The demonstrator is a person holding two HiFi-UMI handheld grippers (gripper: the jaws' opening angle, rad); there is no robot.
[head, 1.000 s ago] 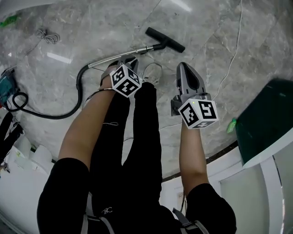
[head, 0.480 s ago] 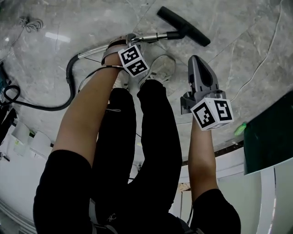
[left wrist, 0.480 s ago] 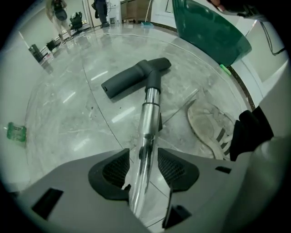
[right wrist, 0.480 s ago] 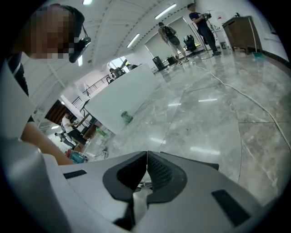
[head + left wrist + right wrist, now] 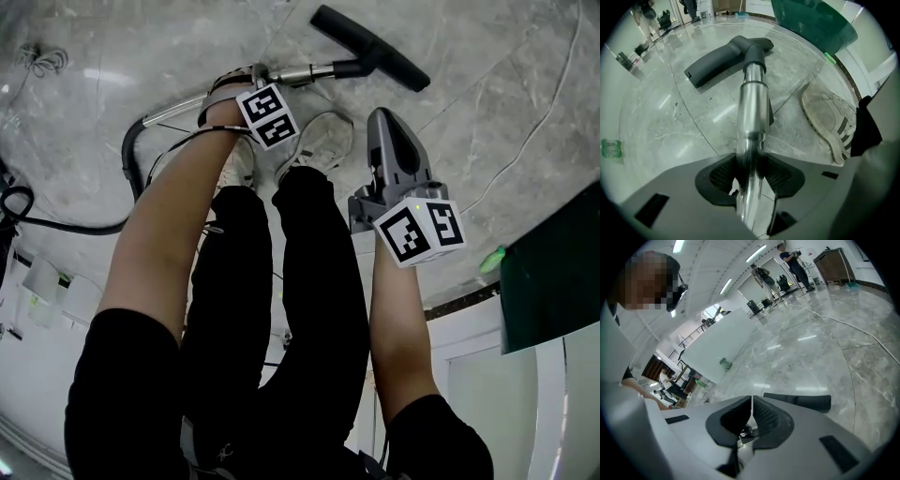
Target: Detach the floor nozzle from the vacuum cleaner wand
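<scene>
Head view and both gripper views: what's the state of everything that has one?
Black floor nozzle: attached to the wand's end, lying on the grey marble floor.
Shiny metal vacuum wand: lying on the floor, between the left jaws.
Left hand-held gripper: open, jaws have just been opening, straddling the wand.
Right hand-held gripper: shut, empty.
Black hose: joined to the wand, curving across the floor.

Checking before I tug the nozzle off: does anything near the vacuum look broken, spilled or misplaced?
Nothing looks spilled or broken. The floor nozzle is joined to the wand. The only stray thing is a thin white cable trailing across the floor, apart from the nozzle.
</scene>
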